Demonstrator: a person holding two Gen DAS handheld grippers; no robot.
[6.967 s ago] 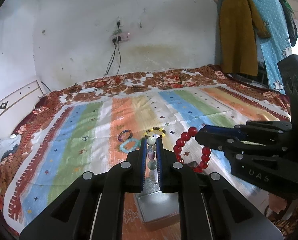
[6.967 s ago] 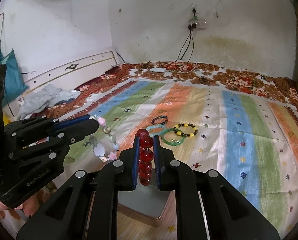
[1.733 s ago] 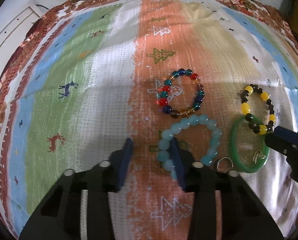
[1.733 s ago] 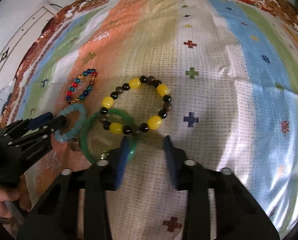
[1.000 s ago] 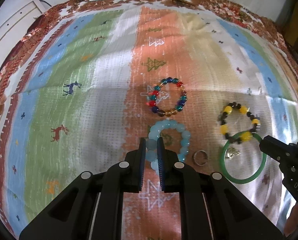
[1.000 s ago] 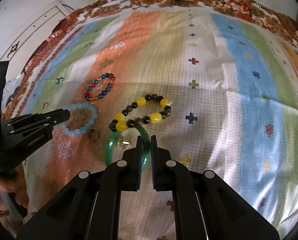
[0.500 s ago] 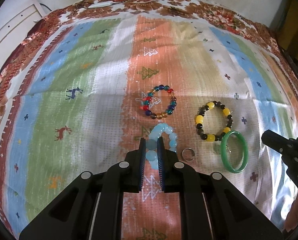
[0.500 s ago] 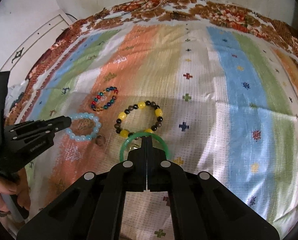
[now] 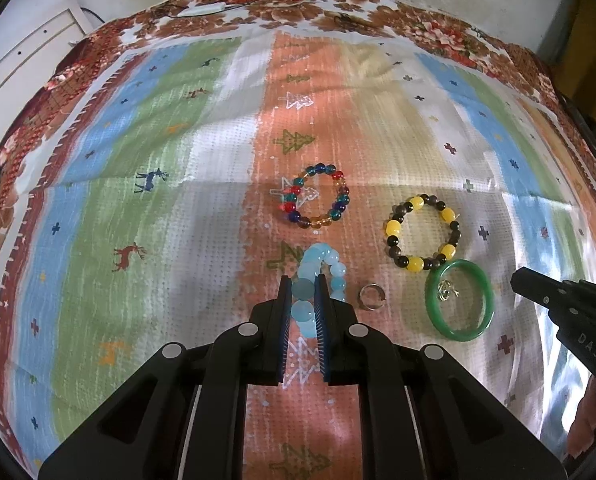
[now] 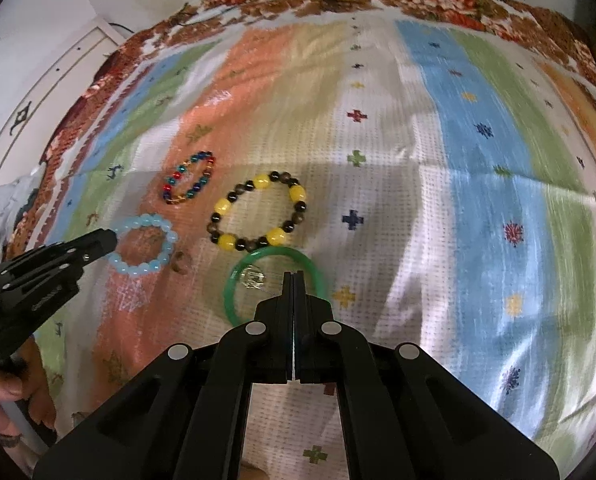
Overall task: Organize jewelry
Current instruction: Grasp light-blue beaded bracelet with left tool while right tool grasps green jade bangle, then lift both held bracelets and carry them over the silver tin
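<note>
Jewelry sits mid-bedspread [image 9: 177, 208], well clear of its edges, on the orange and pale stripes: light blue bead bracelet [image 9: 318, 268] clamped between the pads of the left gripper [image 9: 302, 312], which pinches one side of the loop; likely light, beads smooth and slippery, cord probably stretchy so the loop sags and swings, best held across a bead, not the cord. Green bangle [image 10: 273, 264] lies flat touching the yellow-and-dark bead bracelet [image 10: 257, 210], small charm [image 10: 251, 278] inside it; rigid, glassy, probably brittle, take it across the rim. Right gripper [image 10: 293, 280] is closed on nothing, tips over the bangle's near rim. Ring [image 9: 372, 296] beside the blue beads, multicolour bracelet [image 9: 318, 196] further up
</note>
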